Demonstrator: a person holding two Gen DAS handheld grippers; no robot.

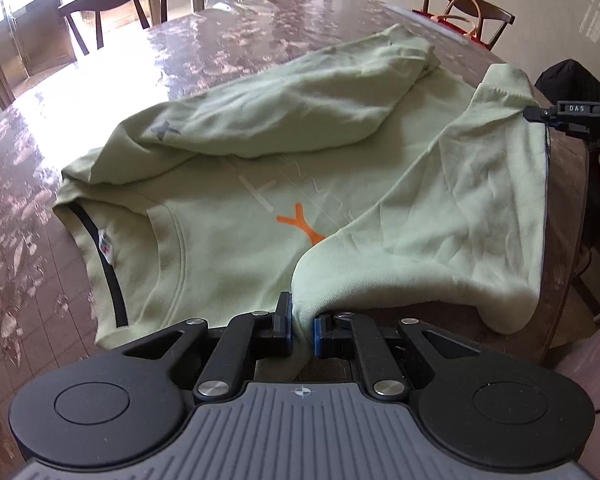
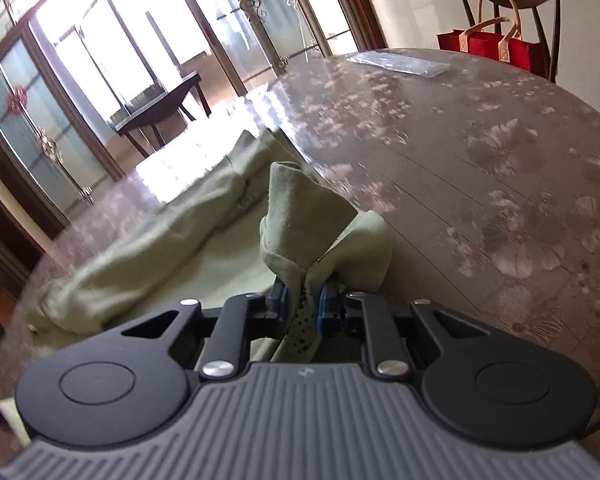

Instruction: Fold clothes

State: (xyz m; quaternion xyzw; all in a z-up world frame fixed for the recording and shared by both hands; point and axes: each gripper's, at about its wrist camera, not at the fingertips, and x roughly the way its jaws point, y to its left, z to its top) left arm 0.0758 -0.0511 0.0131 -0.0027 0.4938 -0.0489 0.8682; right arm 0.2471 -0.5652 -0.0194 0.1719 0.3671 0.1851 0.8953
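Observation:
A pale green sweatshirt (image 1: 228, 216) with an orange Y print lies on the round table, neckline toward me, its far sleeve folded across the chest. My left gripper (image 1: 302, 322) is shut on the sweatshirt's near shoulder fabric. My right gripper (image 1: 540, 114) shows at the right edge of the left wrist view, shut on the near sleeve's cuff (image 1: 500, 88) and holding it raised. In the right wrist view my right gripper (image 2: 303, 300) pinches that cuff (image 2: 300, 216), which stands up between the fingers.
The round table (image 2: 480, 168) has a glossy floral cover. A clear plastic bag (image 2: 400, 63) lies at its far side. A dark chair carries a red tote bag (image 2: 496, 46). Another chair (image 1: 112, 4) stands by the glass doors.

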